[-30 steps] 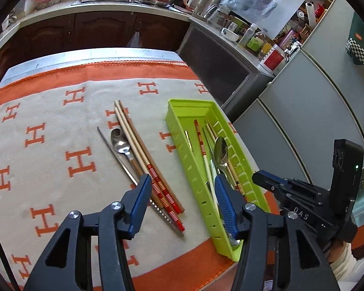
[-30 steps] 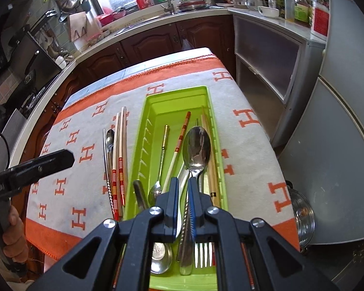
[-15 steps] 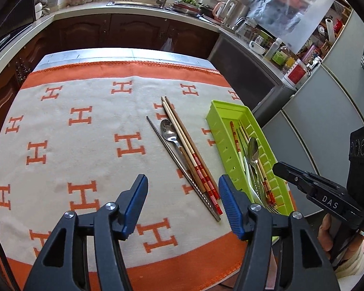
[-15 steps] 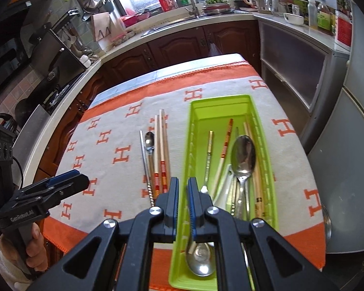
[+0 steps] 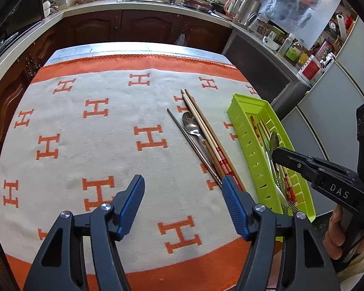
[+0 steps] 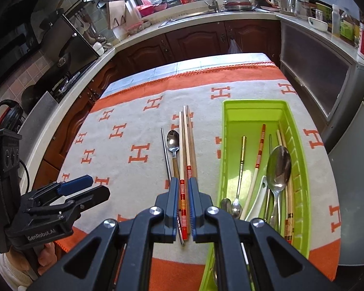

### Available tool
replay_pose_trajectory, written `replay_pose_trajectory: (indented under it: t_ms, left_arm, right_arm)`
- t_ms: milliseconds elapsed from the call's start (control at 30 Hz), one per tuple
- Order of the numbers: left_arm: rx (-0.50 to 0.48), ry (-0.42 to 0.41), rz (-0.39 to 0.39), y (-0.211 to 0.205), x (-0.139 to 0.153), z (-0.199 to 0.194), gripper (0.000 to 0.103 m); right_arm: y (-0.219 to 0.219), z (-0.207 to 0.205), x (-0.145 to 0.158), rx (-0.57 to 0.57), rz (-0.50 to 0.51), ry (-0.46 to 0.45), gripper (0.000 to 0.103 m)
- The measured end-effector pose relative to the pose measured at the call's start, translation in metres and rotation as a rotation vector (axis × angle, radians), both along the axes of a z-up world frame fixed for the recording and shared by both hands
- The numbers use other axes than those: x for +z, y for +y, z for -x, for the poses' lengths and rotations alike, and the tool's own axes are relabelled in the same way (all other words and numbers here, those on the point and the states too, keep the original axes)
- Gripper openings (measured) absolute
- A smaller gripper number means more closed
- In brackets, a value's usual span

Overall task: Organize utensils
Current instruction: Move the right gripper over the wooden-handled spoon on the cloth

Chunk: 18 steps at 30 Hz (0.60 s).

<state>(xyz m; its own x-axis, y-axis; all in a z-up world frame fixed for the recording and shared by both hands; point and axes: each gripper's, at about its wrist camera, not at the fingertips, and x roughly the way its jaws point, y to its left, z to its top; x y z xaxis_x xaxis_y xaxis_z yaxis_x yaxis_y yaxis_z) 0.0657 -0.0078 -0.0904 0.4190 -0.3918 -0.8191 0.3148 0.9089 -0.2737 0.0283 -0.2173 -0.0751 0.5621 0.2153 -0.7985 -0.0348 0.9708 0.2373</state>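
Observation:
A green utensil tray [image 6: 301,160] [image 5: 245,126] on the right of the cloth holds spoons, chopsticks and a fork. Left of it lie red-banded chopsticks [image 6: 185,150] [image 5: 206,131], a spoon [image 6: 173,143] [image 5: 191,126] and a thin metal rod [image 6: 165,152] [image 5: 189,138]. My right gripper [image 6: 183,184] hovers above the near ends of the chopsticks, jaws nearly closed with a narrow gap and nothing held. My left gripper [image 5: 182,184] is open and empty over the cloth's near edge, left of the loose utensils.
The table carries a cream cloth with orange H marks and an orange border [image 5: 138,63]. Kitchen counters with a sink [image 6: 206,12] run behind. A grey cabinet [image 5: 327,111] stands close on the right of the table.
My right gripper moved left from over the tray to above the loose chopsticks. My left gripper drifted left and back, still open.

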Motion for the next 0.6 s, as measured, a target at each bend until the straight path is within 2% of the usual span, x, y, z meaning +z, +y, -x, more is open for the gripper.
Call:
replay_pose_trajectory:
  t_ms: [233, 367, 600]
  left_arm:
    - [0.018, 0.036, -0.019, 0.006, -0.016, -0.008, 0.069]
    - [0.029, 0.069, -0.024, 0.009, -0.026, -0.012, 0.069]
    - [0.041, 0.098, -0.026, 0.013, -0.039, -0.017, 0.069]
  right_arm:
    - [0.003, -0.020, -0.019, 0.017, 0.014, 0.058, 0.008]
    - [0.006, -0.028, -0.029, 0.023, 0.003, 0.088, 0.025]
    - [0.026, -0.040, -0.040, 0.096, 0.067, 0.089, 0.025]
